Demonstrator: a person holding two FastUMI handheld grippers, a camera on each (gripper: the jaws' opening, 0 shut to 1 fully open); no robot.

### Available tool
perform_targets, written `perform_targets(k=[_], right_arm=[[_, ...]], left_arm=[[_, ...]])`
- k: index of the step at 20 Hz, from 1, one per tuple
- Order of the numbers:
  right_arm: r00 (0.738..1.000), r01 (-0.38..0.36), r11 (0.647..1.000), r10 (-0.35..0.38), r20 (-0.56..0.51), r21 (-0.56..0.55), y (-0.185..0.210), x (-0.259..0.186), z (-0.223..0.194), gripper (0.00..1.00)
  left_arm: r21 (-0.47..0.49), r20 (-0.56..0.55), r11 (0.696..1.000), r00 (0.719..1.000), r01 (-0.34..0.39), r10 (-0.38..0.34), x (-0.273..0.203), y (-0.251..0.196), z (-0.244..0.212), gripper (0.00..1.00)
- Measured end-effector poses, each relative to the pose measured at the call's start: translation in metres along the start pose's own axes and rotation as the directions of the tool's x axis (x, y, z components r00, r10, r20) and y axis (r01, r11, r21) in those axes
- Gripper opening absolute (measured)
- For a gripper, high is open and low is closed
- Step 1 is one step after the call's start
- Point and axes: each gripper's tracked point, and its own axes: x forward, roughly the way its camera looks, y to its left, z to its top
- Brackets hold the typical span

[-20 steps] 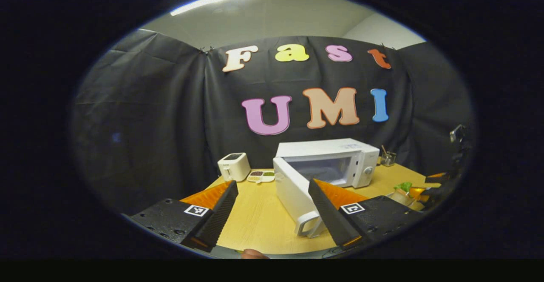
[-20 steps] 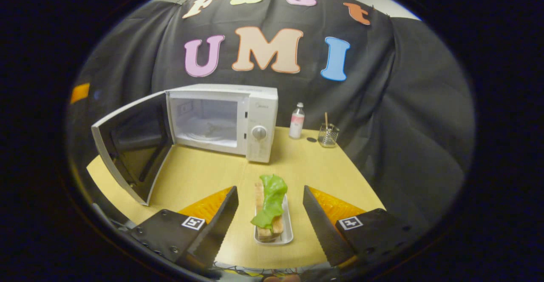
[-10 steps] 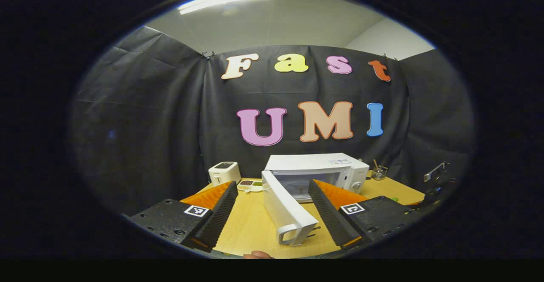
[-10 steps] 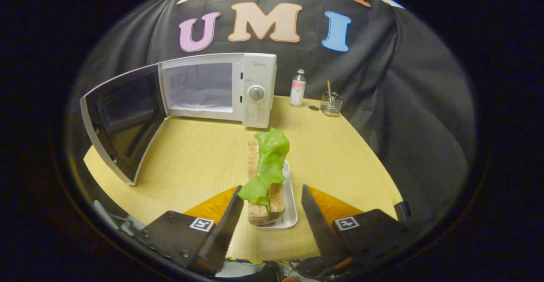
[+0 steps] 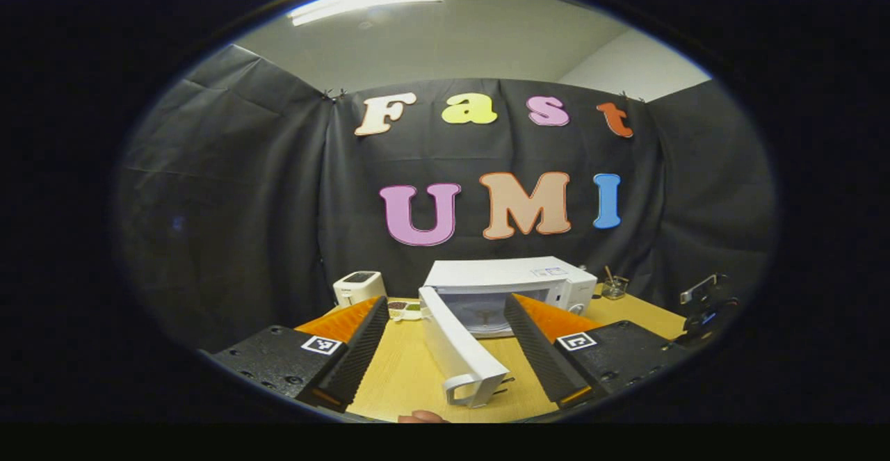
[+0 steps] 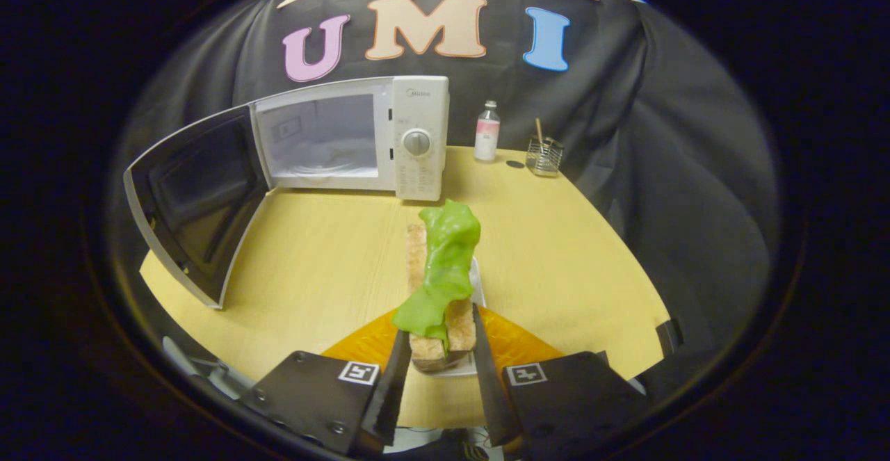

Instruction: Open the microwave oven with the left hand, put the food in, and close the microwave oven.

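Right gripper view has the right gripper [image 6: 438, 367] down at the near end of the food [image 6: 440, 277] — a strip of bread with a green lettuce leaf draped over it, sitting in a small white tray [image 6: 475, 277] on the tabletop [image 6: 327, 266]. The jaws are drawn in tight against the near end of the food and tray, so I'd call that clamped on (looks like the grab ahead of the lift). The microwave oven [image 6: 417, 134] sits well apart at the back of the tabletop, its door [image 6: 191, 200] swung wide to the left, cavity open and facing the food — so the way in looks clear.

In the left gripper view the left gripper [image 5: 445, 353] hangs back with jaws apart, holding nothing; the door's handle [image 5: 462, 391] sits between the fingers but untouched. My guess is it's waiting there to push the door shut.

Writing: there's a small logo on the microwave's panel above the dial [image 6: 416, 142], too small for me to read.
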Motion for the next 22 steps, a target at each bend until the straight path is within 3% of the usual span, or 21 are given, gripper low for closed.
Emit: perform_targets(k=[1,2,3,4,7,12,13,14,15,22], right_arm=[[1.0,0.005,1.0,-0.005,0.0,-0.011,0.0,-0.005,0.001,0.54],[1.0,0.009,1.0,-0.009,0.003,-0.014,-0.001,-0.005,0.004,0.36],[1.0,0.004,1.0,-0.004,-0.005,-0.011,0.001,-0.005,0.003,0.38],[1.0,0.005,1.0,-0.005,-0.01,-0.012,0.001,-0.004,0.001,0.41],[1.0,0.008,1.0,-0.008,-0.007,-0.013,-0.002,-0.004,0.007,0.28],[1.0,0.006,1.0,-0.007,0.005,0.008,-0.006,-0.01,0.019,0.29],[1.0,0.004,1.0,-0.004,0.009,0.007,-0.006,-0.012,0.022,0.34],[1.0,0.005,1.0,-0.005,0.015,0.003,-0.007,-0.013,0.027,0.34],[1.0,0.005,1.0,-0.005,0.021,0.004,-0.008,-0.014,0.031,0.34],[0.996,-0.051,0.996,0.046,0.072,0.074,0.01,-0.013,0.075,0.34]], left_arm=[[-0.001,0.002,1.0,1.0,-0.002,0.002,0.001,0.0,0.0,0.96],[0.0,0.004,1.0,1.0,-0.003,0.003,0.001,0.001,0.0,1.0],[-0.002,0.006,1.0,1.0,-0.002,0.002,0.002,0.001,0.001,0.96],[-0.005,0.007,1.0,1.0,-0.003,0.003,0.003,0.001,0.001,1.0],[-0.015,0.009,1.0,1.0,0.0,0.0,0.004,0.0,0.001,0.96],[-0.022,0.009,1.0,1.0,0.003,-0.003,0.007,0.001,-0.001,0.96],[-0.023,0.009,1.0,1.0,0.006,-0.006,0.008,0.0,-0.001,0.96],[-0.021,0.008,1.0,1.0,0.008,-0.008,0.008,0.0,-0.001,1.0],[-0.018,0.008,1.0,1.0,0.009,-0.009,0.008,0.0,-0.001,0.96],[-0.015,-0.002,1.0,1.0,0.015,-0.015,0.013,0.0,-0.004,0.96]])
